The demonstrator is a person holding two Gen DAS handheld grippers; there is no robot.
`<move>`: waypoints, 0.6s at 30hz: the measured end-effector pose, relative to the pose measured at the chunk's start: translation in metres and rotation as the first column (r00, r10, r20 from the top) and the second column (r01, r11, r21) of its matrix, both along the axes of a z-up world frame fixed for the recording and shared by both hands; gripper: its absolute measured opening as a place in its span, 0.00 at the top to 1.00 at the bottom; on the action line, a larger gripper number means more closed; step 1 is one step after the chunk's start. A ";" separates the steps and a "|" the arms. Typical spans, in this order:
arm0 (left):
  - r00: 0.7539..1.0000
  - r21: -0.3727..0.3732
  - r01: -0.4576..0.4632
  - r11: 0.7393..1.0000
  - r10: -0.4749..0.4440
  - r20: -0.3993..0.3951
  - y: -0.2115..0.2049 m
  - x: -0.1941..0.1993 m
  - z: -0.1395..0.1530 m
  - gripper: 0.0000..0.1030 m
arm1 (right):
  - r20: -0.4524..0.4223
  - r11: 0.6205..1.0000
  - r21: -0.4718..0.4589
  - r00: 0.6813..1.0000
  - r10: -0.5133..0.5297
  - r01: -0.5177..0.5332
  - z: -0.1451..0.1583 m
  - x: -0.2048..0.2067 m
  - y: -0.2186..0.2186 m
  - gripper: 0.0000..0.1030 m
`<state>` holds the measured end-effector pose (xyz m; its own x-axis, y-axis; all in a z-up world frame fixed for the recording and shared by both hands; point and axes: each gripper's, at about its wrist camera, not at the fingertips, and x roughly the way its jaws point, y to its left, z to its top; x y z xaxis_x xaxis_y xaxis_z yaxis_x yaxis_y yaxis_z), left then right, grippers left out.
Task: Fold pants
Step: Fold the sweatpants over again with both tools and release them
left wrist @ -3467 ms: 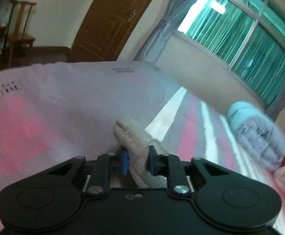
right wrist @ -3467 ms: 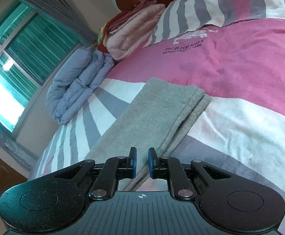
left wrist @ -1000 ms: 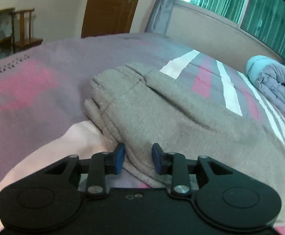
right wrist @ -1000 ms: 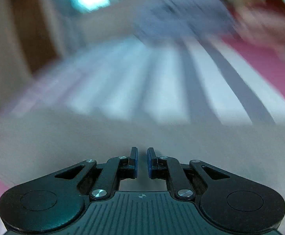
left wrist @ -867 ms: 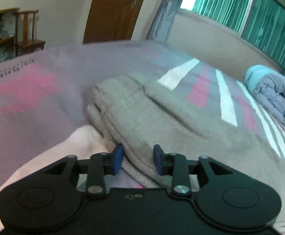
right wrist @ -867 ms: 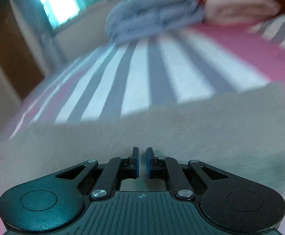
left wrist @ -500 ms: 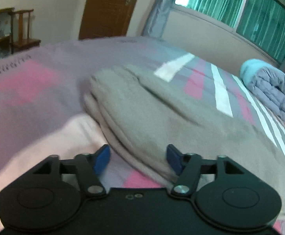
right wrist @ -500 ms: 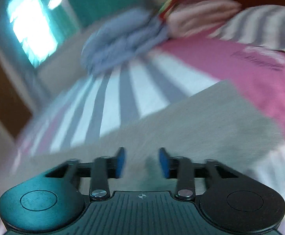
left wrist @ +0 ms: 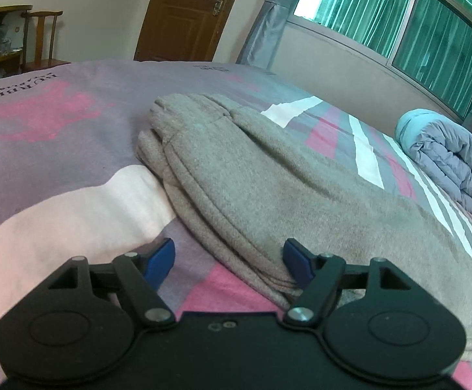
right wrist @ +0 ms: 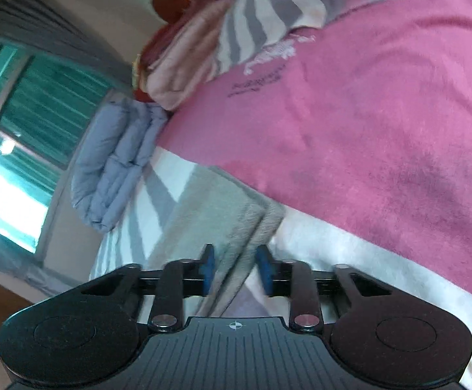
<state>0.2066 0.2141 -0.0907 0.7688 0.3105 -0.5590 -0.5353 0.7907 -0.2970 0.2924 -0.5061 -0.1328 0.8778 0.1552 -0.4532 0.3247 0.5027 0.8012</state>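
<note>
The grey pants (left wrist: 268,169) lie folded lengthwise on the bed, waistband at the far left in the left wrist view. My left gripper (left wrist: 227,248) hovers at their near edge, jaws wide and still opening. The stacked hem runs between the blue pads without being pinched, and the right fingertip (left wrist: 296,260) rests against the fabric. In the right wrist view, which is rolled sideways, the leg end of the pants (right wrist: 216,208) reaches in between the pads of my right gripper (right wrist: 235,252). Its jaws are closing, with a gap left on both sides of the cloth.
The bedspread (left wrist: 57,162) is pink, lilac and white striped. A rolled blue-grey quilt (left wrist: 447,159) lies by the window side, also the quilt (right wrist: 115,162). A striped pillow (right wrist: 284,6) and folded pink bedding (right wrist: 184,61) sit at the head. A door (left wrist: 187,13) and chair (left wrist: 41,39) stand beyond.
The left jaws have spread from nearly shut on the pants' edge to wide apart. The right gripper swept along the pants to the leg end, rolled sideways, opened, then narrowed.
</note>
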 end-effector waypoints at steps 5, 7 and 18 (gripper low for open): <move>1.000 0.001 0.002 1.000 -0.002 0.000 0.000 -0.001 0.001 0.35 | 0.060 0.998 -0.055 0.998 0.015 -0.011 0.005 -0.012 -0.002 0.87; 1.000 0.001 0.001 1.000 -0.001 -0.001 0.000 -0.001 0.001 0.35 | 0.015 0.998 -0.065 1.000 0.004 -0.003 -0.006 -0.022 0.000 0.87; 0.999 0.050 -0.041 0.998 0.039 0.036 0.004 -0.010 0.022 0.38 | -0.006 1.000 -0.024 1.000 0.005 -0.005 -0.001 -0.028 0.007 0.41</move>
<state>0.1965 0.2186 -0.0686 0.7742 0.3689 -0.5144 -0.5568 0.7834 -0.2761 0.2647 -0.4988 -0.1341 0.8741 0.1488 -0.4623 0.3269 0.5237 0.7867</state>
